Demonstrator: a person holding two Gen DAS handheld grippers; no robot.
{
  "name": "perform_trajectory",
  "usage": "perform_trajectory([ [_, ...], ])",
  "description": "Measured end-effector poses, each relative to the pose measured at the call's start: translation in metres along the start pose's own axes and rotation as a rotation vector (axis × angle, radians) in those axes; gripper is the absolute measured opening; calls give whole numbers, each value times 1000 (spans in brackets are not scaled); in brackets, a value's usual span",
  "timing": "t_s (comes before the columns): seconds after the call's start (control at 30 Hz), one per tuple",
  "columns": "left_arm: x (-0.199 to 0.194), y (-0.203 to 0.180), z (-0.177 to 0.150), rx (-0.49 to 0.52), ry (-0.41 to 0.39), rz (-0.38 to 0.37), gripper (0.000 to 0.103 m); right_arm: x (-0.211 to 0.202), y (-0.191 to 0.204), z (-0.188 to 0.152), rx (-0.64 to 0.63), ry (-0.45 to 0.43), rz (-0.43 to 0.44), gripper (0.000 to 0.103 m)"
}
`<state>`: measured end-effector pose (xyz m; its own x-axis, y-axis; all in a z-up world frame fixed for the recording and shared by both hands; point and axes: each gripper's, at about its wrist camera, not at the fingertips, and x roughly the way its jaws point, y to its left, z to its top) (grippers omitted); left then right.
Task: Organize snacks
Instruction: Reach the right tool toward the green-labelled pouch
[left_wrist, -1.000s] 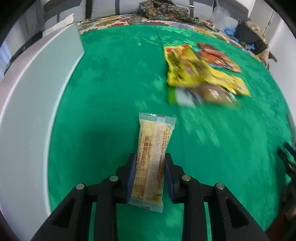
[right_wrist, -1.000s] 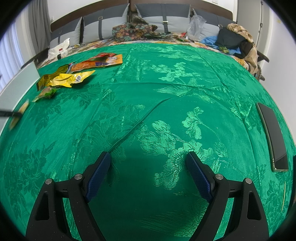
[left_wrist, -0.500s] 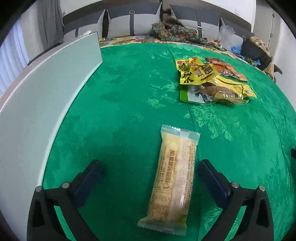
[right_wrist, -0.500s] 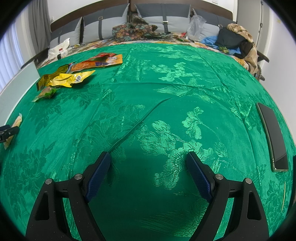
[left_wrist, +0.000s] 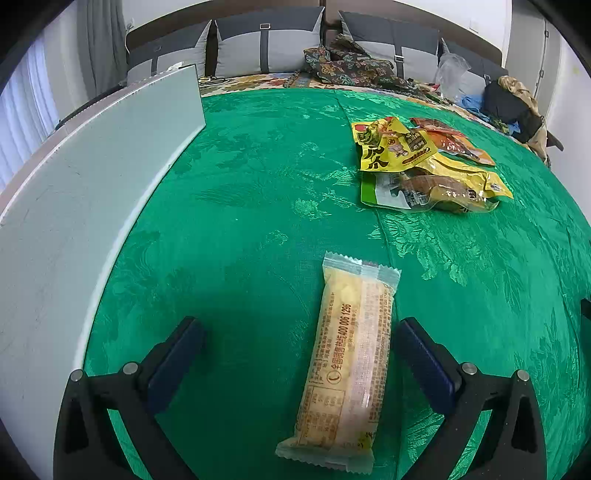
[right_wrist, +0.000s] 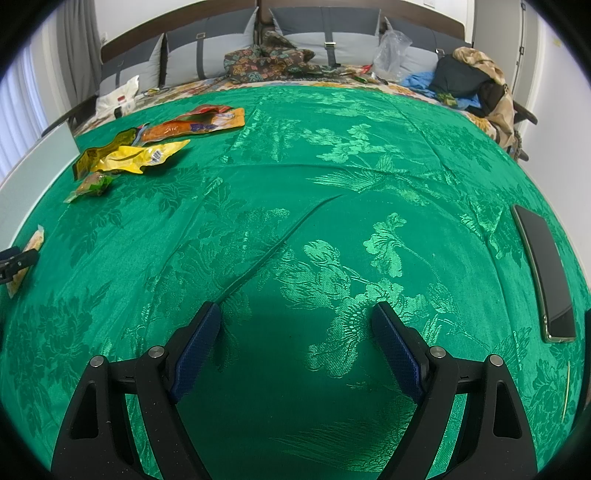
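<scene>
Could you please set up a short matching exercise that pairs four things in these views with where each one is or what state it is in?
Things:
1. pale yellow snack bar
2. left gripper
3. phone
4. pile of snack packets

Places or states:
A. dark, lying flat at the cloth's right edge
B. open, holding nothing
C. heaped on the far part of the green cloth
D. lying loose on the cloth between open fingers

Pairs: 1-D, 2-B, 3-A, 4-C
</scene>
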<state>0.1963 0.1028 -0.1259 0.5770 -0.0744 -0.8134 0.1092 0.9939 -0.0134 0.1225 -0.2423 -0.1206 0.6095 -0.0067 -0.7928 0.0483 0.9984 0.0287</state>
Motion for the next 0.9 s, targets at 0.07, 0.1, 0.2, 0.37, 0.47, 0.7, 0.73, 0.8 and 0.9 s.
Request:
perform_trajectory([
  [0.07,0,0,0,0,0,0,103,0,0,0,0,0,0,87],
  [0.1,0,0,0,0,0,0,103,0,0,0,0,0,0,87],
  [0.2,0,0,0,0,0,0,103,0,0,0,0,0,0,87],
  [0.37,0,0,0,0,0,0,103,0,0,0,1,0,0,87],
  [0.47,0,0,0,0,0,1,103,0,0,0,0,0,0,87],
  [0.7,0,0,0,-1,0,0,103,-1,2,0,-10,8,0,86],
  [0.73,0,0,0,-1,0,0,103,0,5,4,-8,27,10,86],
  [0.8,-1,1,-1,-2,0,-1,103,-1,16,18,-3,26,93,86],
  [0.9,-1,1,0,-2,0,0,103,-7,63,58,-96,-8,260,86],
])
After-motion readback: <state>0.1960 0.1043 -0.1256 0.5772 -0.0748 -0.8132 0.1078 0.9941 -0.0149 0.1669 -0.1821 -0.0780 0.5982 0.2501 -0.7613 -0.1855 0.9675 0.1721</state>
